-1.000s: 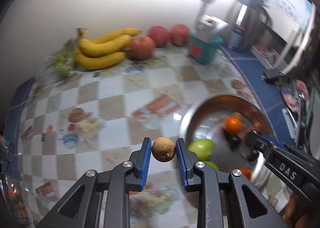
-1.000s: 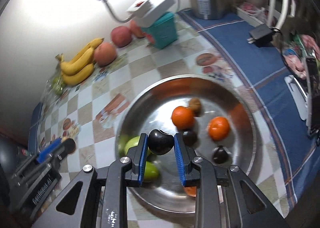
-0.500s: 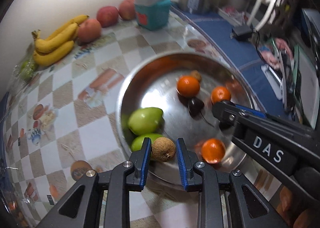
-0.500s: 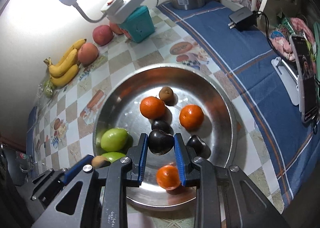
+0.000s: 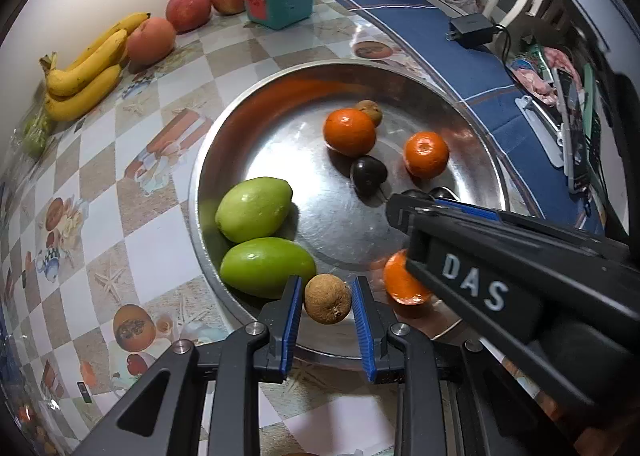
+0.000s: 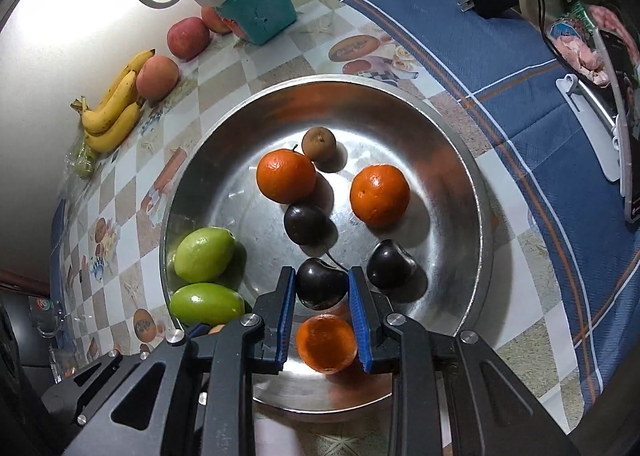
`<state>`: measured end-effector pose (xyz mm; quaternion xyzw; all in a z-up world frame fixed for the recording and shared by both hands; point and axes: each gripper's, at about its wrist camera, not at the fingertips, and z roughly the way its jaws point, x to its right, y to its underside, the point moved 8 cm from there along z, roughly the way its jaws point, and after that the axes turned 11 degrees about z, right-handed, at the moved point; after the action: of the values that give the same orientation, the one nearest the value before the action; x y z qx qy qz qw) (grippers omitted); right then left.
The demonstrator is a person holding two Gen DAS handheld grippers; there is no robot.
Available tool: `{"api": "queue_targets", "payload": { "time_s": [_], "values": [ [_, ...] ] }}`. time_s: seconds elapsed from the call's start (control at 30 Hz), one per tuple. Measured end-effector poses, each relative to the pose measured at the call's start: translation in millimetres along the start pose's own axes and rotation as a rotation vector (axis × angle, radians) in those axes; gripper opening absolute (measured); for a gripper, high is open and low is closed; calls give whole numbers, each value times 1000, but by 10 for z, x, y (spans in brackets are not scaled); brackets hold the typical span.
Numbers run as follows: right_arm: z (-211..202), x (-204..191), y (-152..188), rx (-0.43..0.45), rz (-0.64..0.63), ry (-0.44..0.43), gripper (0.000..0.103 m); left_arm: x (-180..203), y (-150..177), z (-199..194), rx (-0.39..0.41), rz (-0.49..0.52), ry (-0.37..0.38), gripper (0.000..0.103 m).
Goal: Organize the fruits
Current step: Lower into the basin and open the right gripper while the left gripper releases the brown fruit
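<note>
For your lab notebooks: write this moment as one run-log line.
left gripper: shut on brown fruit | right gripper: shut on dark plum | both over bowl | release: not yet

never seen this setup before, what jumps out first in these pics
A big steel bowl fills the middle, with oranges, dark plums and two green fruits inside. Over its near rim the left gripper pinches a small brown fruit and the right gripper a dark plum. Bananas lie by the wall.
</note>
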<state>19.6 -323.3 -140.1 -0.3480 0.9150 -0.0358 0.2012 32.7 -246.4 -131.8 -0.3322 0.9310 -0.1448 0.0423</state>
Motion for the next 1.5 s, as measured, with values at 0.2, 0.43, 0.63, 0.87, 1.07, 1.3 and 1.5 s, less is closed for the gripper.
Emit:
{"api": "queue_targets", "payload": {
  "time_s": [0.2, 0.43, 0.63, 0.87, 1.07, 1.3, 1.5],
  "values": [
    [51, 4, 3, -10, 0, 12, 28, -5, 51, 100, -36, -21, 31, 27],
    [109, 15, 31, -27, 2, 19, 28, -40, 56, 130, -40, -40, 49, 28],
    [134, 14, 38, -34, 0, 25, 28, -49, 58, 159, -50, -45, 58, 28],
    [154, -8, 40, -40, -3, 26, 28, -73, 58, 153, -48, -46, 59, 29],
    [141, -26, 35, -38, -9, 23, 33, -84, 47, 81, -34, -47, 58, 29],
    [85, -81, 44, -28, -31, 26, 33, -91, 41, -22, -14, -61, 60, 29],
    [53, -107, 55, -24, -39, 23, 49, -154, 59, -96, 5, -77, 50, 29]
  ]
}}
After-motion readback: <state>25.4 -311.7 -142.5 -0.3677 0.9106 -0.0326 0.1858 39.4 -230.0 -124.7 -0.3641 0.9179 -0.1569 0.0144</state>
